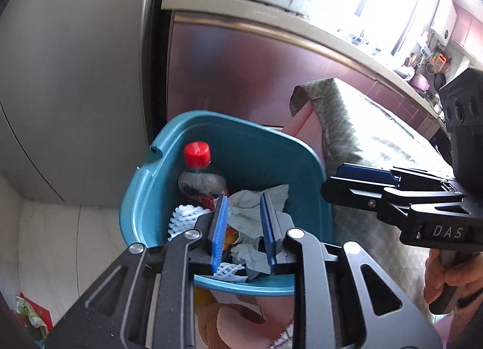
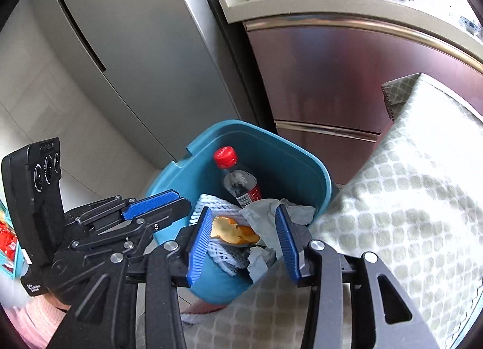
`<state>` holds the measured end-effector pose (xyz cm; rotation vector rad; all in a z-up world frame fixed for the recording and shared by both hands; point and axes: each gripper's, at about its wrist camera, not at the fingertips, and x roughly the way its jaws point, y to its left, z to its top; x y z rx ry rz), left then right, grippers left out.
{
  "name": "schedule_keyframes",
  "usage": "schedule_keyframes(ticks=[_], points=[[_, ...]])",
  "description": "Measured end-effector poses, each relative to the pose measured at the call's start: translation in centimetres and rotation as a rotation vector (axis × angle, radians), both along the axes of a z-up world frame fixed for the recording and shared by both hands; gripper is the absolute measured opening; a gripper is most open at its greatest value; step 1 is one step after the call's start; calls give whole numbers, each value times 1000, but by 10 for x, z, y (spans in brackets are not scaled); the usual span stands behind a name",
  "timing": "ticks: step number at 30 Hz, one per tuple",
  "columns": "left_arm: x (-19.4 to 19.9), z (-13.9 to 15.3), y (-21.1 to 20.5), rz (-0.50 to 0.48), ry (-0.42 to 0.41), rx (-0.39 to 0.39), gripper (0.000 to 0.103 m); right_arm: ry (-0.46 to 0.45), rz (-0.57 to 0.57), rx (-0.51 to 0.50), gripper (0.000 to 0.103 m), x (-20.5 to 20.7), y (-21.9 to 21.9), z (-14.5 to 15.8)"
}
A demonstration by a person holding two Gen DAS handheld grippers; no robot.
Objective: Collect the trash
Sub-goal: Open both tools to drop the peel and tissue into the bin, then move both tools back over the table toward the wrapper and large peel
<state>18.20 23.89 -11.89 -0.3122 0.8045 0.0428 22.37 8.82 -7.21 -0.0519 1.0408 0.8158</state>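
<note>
Trash mostly in the bin, both claws released above it.
Teal plastic waste bin (image 2: 305,168) stands on the floor beside the worktop with a green-patterned cloth (image 2: 401,207); inside lie a clear plastic bottle with red cap (image 2: 238,180), white foam fruit net (image 2: 208,204), orange peel (image 2: 235,231) and crumpled grey paper tissues (image 2: 265,213). Judging by that, collecting looks largely done; a red-green wrapper (image 1: 30,312) on the floor at left may be left over. Left claw (image 1: 244,228) and right claw (image 2: 243,246) both tilt down over the bin, jaws parted, nothing pinched. A hand (image 1: 452,276) holds the right claw's grip.
</note>
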Motion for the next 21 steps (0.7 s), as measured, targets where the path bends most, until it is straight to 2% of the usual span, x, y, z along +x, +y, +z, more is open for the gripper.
schedule_keyframes(ticks=[4, 10, 17, 21], points=[[-14, 20, -9, -28, -56, 9, 26, -22, -7, 52, 44, -13, -23, 14], [-25, 49, -45, -115, -138, 18, 32, -81, -58, 118, 45, -38, -75, 35], [-23, 69, -111, -277, -174, 17, 36, -116, -216, 170, 45, -60, -166, 47], [-8, 74, -160, -378, -157, -8, 36, -136, -332, 152, 45, -70, -226, 49]])
